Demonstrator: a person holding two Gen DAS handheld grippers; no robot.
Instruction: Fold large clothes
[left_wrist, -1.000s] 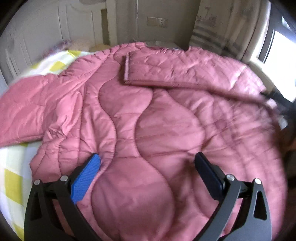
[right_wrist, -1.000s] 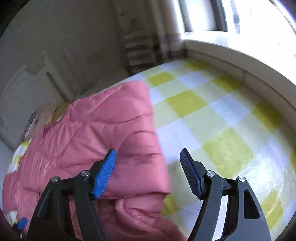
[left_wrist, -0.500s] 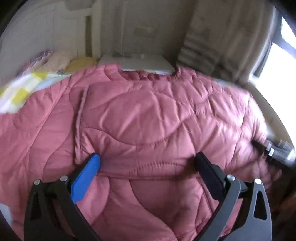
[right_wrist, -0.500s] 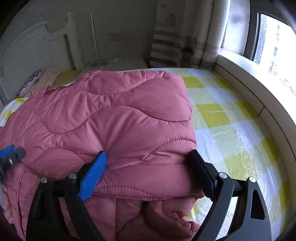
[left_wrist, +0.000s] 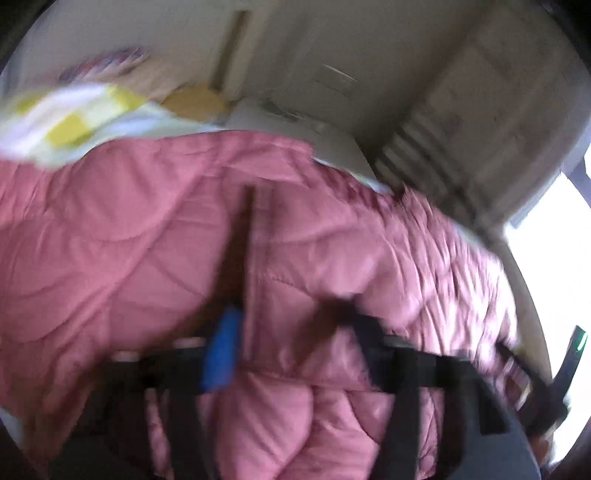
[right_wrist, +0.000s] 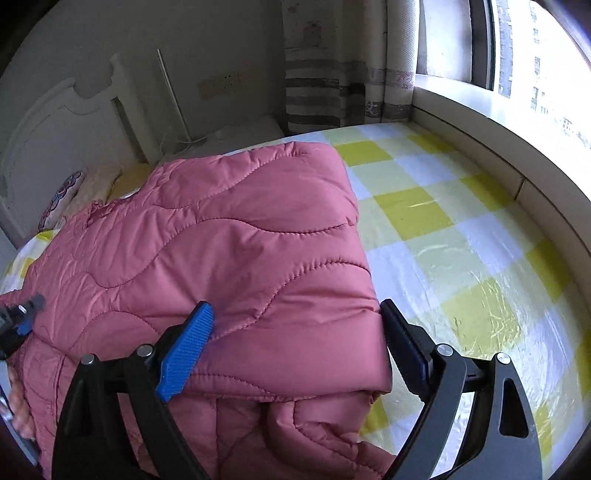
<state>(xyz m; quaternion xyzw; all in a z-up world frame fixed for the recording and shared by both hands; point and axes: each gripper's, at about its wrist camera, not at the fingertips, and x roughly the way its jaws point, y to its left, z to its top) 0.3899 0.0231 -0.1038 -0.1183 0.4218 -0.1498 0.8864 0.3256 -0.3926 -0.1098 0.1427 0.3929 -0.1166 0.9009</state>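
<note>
While blur smears my left tool (left_wrist: 284, 343), just closing on the pink jacket (right_wrist: 236, 251), my right tool (right_wrist: 295, 343) gapes, straddling its fold.

The left gripper (left_wrist: 288, 332) has just been closing, its jaws now narrow with a fold of the pink jacket (left_wrist: 147, 240) between them; the right gripper (right_wrist: 295, 354) stands wider across the jacket's folded edge than a second ago.

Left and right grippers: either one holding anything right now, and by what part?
Left gripper has just been closing on a pinch of the pink jacket, at a fold on its top; blur hides the exact part. Right gripper is open, straddling the folded edge, holding nothing.
</note>
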